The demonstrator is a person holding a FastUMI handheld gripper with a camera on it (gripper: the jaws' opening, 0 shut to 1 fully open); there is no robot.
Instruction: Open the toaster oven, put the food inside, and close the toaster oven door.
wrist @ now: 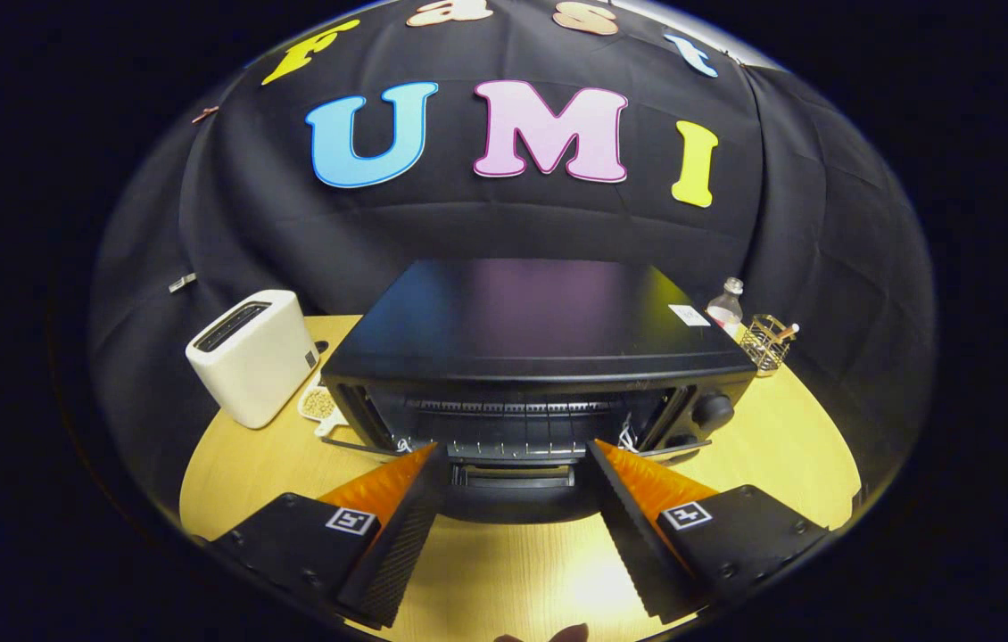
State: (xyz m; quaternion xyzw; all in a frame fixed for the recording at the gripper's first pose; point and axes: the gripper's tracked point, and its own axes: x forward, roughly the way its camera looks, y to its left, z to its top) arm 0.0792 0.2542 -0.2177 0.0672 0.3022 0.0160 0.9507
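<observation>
The toaster oven is seen on the wooden table, straight ahead of the gripper, and its door looks folded down flat toward the fingers. The fingers are held wide apart with nothing gripped, and the door's front edge is found between their tips, running side to side. A white toaster is set left of the oven, and a small plate of food is tucked between the two.
</observation>
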